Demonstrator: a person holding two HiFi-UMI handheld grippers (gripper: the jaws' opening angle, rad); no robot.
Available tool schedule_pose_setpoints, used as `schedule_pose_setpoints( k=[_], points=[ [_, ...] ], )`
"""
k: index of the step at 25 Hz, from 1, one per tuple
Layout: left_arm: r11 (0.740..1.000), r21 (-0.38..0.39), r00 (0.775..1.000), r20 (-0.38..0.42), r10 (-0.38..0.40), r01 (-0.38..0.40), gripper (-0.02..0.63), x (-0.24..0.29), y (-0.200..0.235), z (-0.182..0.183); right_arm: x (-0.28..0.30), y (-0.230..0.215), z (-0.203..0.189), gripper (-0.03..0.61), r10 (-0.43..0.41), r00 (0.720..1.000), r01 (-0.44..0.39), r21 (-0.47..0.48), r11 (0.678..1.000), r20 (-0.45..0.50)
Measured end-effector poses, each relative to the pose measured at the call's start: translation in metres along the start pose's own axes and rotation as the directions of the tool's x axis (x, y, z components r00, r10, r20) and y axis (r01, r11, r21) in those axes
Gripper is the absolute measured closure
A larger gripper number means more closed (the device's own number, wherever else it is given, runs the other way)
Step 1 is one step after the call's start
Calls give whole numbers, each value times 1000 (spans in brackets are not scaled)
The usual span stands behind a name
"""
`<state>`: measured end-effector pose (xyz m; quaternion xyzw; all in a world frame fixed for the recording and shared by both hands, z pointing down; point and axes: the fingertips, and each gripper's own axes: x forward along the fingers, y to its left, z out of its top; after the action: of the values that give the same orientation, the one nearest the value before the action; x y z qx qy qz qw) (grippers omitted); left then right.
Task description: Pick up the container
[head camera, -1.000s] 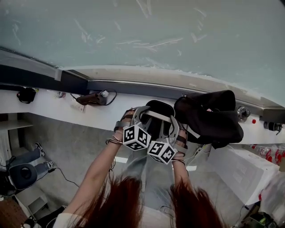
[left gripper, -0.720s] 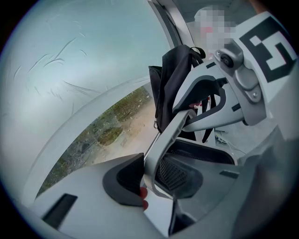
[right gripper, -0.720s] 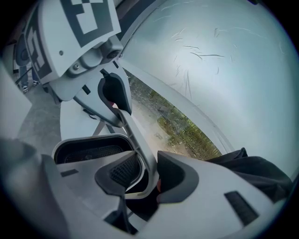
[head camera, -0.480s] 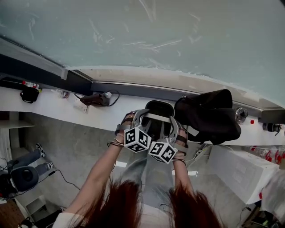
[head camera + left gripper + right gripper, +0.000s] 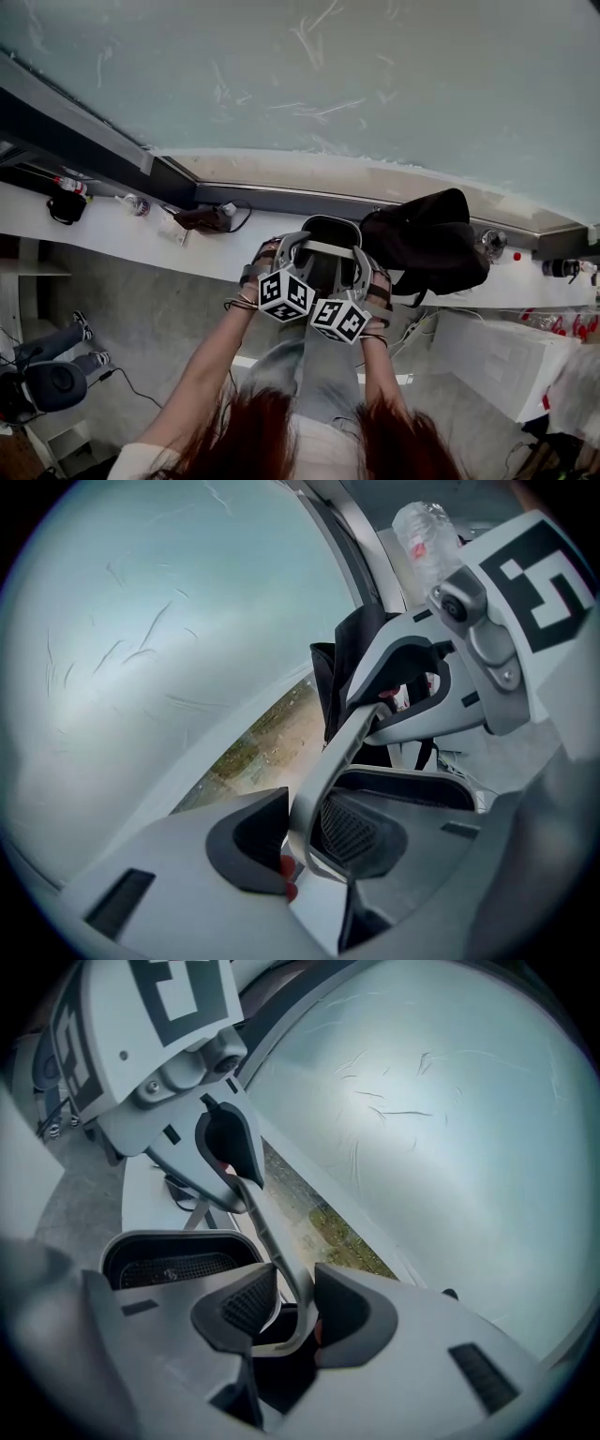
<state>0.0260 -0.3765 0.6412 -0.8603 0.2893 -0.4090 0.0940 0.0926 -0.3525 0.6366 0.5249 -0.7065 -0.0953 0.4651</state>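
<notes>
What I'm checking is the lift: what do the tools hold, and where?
Left tool and right tool each clamp the pale grey hoop handle of the dark mesh-bottomed container, near opposite ends.

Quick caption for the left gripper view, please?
Left gripper clamped on the grey handle of the dark container, black bag beyond.

Office-like workroom: long white counter [image 5: 103,230] with cables [image 5: 246,218] beneath a window [image 5: 375,75].
</notes>
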Motion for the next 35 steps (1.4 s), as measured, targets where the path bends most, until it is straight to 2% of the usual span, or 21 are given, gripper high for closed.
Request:
schedule_pose_setpoints(
  k=[15, 22, 35],
  points=[
    [997, -2, 995, 74, 72, -72, 500, -68, 18, 44, -61, -34, 41, 446, -79, 995, 83, -49, 995, 65],
    [996, 28, 991, 99, 84, -87, 500, -107, 33, 63, -92, -49, 70, 451, -118, 987, 123, -45, 991, 108],
    [990, 22, 977, 170, 131, -137, 500, -163, 54, 81, -133, -64, 114, 451, -151, 975, 163, -61, 985, 162]
  ],
)
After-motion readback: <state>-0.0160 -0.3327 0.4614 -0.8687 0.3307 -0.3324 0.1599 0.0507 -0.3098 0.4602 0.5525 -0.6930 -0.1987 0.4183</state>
